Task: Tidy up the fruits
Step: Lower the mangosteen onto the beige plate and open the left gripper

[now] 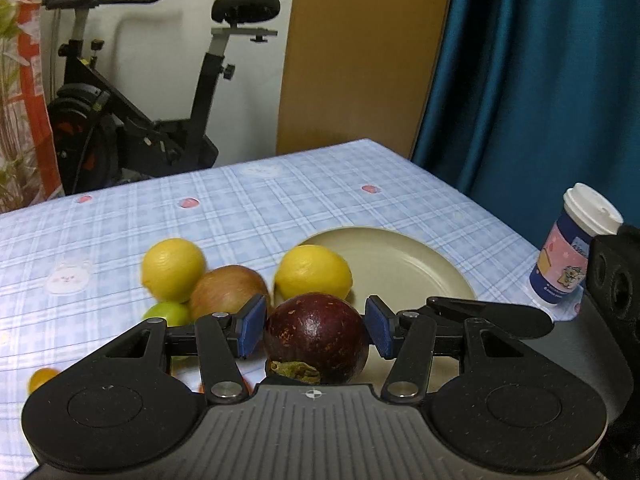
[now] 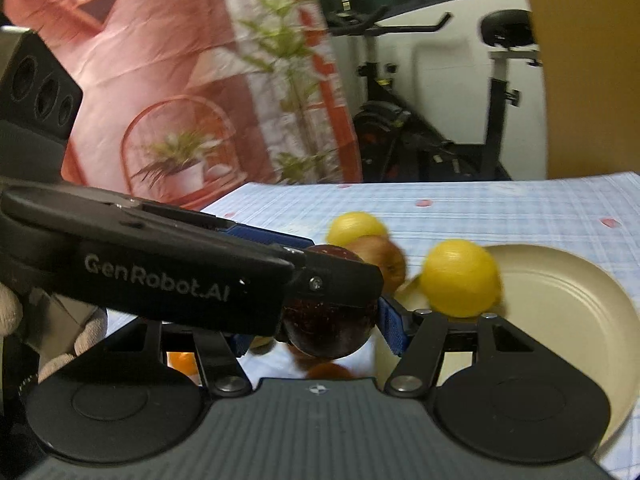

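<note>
Fruits (image 1: 224,284) – plaid tablecloth (image 1: 280,204), exercise bike (image 1: 132,92) behind.

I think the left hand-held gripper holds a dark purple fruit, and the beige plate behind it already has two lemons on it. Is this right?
Not quite. The left hand-held gripper does hold the dark purple fruit, but the beige plate has no fruit on it; both lemons rest on the tablecloth, as the left wrist view shows.
</note>
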A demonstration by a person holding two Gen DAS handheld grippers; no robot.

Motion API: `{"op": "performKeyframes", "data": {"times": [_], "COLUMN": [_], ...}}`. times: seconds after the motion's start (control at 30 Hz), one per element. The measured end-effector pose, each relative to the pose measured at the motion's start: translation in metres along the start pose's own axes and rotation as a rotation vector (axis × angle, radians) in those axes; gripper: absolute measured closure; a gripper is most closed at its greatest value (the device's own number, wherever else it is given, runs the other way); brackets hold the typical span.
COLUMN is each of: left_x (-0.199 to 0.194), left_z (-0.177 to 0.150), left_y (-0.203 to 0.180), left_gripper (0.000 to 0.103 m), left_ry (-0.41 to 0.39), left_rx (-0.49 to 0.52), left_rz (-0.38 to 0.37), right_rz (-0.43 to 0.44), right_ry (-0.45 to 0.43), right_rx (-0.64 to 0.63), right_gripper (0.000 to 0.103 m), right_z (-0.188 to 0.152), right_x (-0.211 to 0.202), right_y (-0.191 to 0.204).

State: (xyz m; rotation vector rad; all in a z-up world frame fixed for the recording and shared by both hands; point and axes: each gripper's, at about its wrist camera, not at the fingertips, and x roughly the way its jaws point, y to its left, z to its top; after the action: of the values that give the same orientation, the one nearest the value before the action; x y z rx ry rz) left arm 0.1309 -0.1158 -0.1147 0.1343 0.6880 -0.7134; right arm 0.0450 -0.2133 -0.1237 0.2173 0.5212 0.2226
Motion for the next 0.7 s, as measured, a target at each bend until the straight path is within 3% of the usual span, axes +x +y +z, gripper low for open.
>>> {"op": "performKeyframes", "data": {"times": [0.3, 0.7], "left_x": [0.032, 0.045], "left_z": [0.005, 0.005], "left_y": [-0.011, -0.010], "left_gripper": [0.046, 0.042], "left_ry": [0.045, 0.075], "left_rx": [-0.007, -0.011], "left_rz": [0.018, 0.025], "right_rz": [-0.021, 0.008], "right_ry": [-0.007, 0.011], "right_rx": [0.087, 0.167], "right_gripper": [0.040, 0.039], "right_z": [-0.003, -0.003], "right_x": [0.002, 0.008], "right_y": [-0.036, -0.057]}}
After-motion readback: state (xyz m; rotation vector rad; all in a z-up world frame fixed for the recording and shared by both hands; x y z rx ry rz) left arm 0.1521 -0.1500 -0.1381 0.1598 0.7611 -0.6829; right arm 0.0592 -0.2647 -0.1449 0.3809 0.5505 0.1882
